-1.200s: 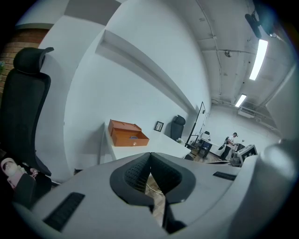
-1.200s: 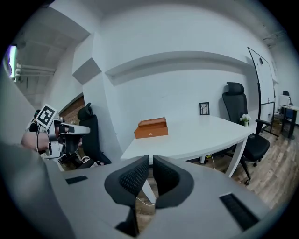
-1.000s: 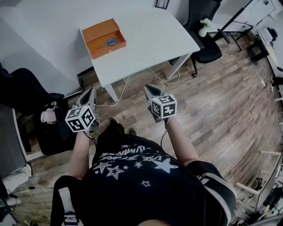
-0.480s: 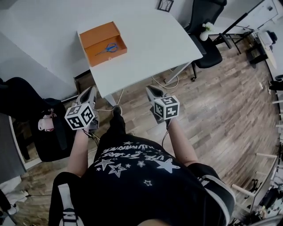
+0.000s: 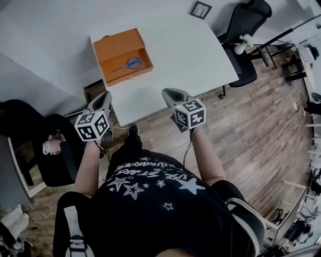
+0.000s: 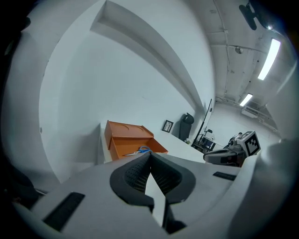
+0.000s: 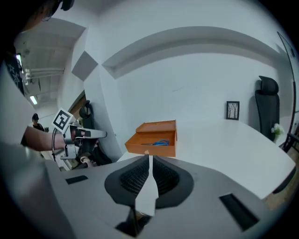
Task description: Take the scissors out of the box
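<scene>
Wide plank floor (image 5: 261,130) fills the right side of the head view, and on it stands the big white table (image 5: 190,50), pushed up against a pale wall. The person (image 5: 150,201) in a black star-print shirt stands at the table's near edge, both forearms stretched out ahead. A black office chair (image 5: 246,20) sits at the table's far right corner.

On to the orange box (image 5: 116,44): it rests on the table's left part, lid thrown back toward the wall, tray open to the room. Both gripper views look straight across the tabletop at it, well short of it.

Left gripper (image 5: 105,96) now: it points at the table's near left corner, marker cube riding on top. Its own view shows the two dark jaw tips meeting, nothing between them. Right gripper (image 5: 169,94) hovers at the near edge further right, level with its partner and well apart from it. Its jaws are pressed together too, empty.

And the prize, the blue-handled scissors (image 5: 129,63): lying flat inside the box's open tray, blades toward the left, untouched. The left gripper view catches them (image 6: 140,151) just over the tray's front wall.

Last, a small black picture frame (image 5: 201,9) at the table's far edge.
</scene>
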`<state>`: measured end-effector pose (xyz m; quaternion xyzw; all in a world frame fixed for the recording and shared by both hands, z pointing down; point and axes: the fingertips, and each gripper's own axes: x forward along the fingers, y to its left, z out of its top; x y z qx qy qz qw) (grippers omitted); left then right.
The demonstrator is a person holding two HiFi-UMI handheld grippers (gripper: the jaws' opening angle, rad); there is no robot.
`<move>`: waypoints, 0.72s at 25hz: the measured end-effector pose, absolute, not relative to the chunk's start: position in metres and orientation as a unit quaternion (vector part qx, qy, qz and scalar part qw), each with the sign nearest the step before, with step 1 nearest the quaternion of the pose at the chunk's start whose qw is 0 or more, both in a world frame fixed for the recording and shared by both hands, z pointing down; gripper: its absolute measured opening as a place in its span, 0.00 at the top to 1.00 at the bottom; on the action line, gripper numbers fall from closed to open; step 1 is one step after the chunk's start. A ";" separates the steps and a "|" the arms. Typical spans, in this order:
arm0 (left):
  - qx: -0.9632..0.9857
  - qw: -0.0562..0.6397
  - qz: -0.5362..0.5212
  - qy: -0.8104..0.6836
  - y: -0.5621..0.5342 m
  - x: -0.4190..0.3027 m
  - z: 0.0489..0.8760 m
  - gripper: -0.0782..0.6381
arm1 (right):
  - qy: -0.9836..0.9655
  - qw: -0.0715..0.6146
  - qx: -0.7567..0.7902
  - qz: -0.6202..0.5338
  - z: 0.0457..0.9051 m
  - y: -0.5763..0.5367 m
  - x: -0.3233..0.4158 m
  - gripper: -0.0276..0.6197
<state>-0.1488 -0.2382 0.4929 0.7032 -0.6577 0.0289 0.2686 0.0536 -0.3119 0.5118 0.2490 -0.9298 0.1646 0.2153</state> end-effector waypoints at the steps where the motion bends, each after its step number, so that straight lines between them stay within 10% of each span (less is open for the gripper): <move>1: 0.702 0.271 0.028 -0.658 -0.245 -0.154 0.494 0.87 | -0.930 0.226 0.248 0.152 0.511 -0.322 0.046 0.87; 18: 0.692 0.283 0.019 -0.664 -0.326 -0.243 0.508 0.87 | -0.929 0.342 0.127 -0.067 0.504 -0.446 -0.099 0.87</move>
